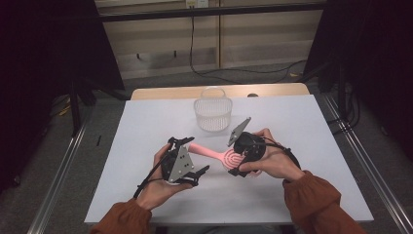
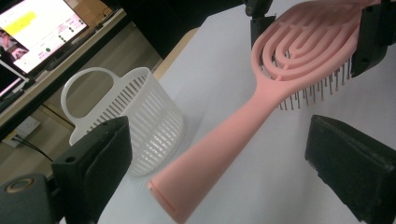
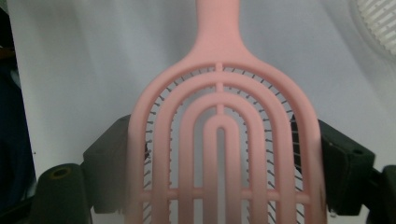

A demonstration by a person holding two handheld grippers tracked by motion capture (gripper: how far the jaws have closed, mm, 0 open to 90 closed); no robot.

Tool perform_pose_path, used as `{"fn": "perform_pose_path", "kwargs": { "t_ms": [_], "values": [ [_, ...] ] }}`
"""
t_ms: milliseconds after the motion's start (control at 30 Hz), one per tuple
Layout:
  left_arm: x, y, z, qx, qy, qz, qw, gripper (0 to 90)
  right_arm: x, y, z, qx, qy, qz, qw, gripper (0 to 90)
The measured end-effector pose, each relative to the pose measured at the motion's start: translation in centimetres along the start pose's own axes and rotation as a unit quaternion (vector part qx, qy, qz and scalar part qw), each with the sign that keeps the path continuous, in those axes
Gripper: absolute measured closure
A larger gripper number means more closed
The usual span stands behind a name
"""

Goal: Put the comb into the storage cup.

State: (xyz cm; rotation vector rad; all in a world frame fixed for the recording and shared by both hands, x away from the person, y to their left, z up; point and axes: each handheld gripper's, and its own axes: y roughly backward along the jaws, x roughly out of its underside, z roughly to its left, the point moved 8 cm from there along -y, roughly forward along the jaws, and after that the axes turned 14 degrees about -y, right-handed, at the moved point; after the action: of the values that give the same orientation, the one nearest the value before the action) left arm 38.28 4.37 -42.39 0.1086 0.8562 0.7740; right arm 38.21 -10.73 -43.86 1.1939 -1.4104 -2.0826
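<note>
A pink vented hairbrush is held above the white table, its handle pointing left. My right gripper is shut on the brush head; in the right gripper view its two black jaws press on either side of the head, bristles facing down. My left gripper is open a little left of the brush. In the left gripper view the handle end lies in the gap between the wide black jaws, touching neither. The right gripper's jaws clamp the brush head farther off.
A white slotted basket with a loop handle stands upright at the back middle of the table, also seen as the basket behind the handle. A lit monitor sits beyond the table edge. Metal rails run along both sides.
</note>
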Motion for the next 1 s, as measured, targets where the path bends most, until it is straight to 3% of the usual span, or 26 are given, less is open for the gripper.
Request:
{"fn": "perform_pose_path", "kwargs": {
  "t_ms": [333, 433, 500, 600, 733, 800, 867, 967, 1000],
  "values": [
    [0.0, -1.0, -0.4, -0.012, -0.044, 0.022, 0.9987, 12.4, -0.6, 0.2, 0.1, 0.002, 0.004, 0.019, 0.9998, 19.4],
    [0.0, -1.1, -0.4, -0.021, -0.071, 0.027, 0.9969, 15.0, -0.8, 0.2, 0.2, 0.001, 0.002, 0.024, 0.9997, 19.4],
    [0.1, -1.3, -0.6, -0.017, -0.073, 0.033, 0.9966, 16.3, -0.9, 0.2, 0.2, -0.001, 0.006, 0.029, 0.9996, 19.4],
    [0.3, -1.6, -0.8, -0.018, -0.098, 0.041, 0.9942, 18.9, -1.2, 0.2, 0.2, -0.001, 0.006, 0.037, 0.9993, 19.4],
    [0.5, -1.7, -0.9, -0.015, -0.147, 0.056, 0.9874, 24.7, -1.5, 0.1, 0.2, -0.004, 0.01, 0.045, 0.9989, 19.4],
    [0.5, -1.8, -0.9, -0.015, -0.159, 0.059, 0.9854, 26.5, -1.7, 0.0, 0.3, -0.003, 0.006, 0.046, 0.9989, 19.4],
    [0.5, -2.0, -1.0, -0.02, -0.161, 0.057, 0.9852, 30.3, -1.9, -0.1, 0.4, -0.004, 0.006, 0.048, 0.9988, 19.4],
    [0.5, -2.0, -0.9, -0.033, -0.183, 0.071, 0.9799, 36.0, -2.1, -0.3, 0.4, -0.004, 0.008, 0.05, 0.9987, 19.4],
    [0.4, -2.1, -0.9, -0.038, -0.187, 0.067, 0.9794, 36.4, -2.2, -0.3, 0.5, -0.005, 0.01, 0.051, 0.9987, 19.4]
  ]
}}
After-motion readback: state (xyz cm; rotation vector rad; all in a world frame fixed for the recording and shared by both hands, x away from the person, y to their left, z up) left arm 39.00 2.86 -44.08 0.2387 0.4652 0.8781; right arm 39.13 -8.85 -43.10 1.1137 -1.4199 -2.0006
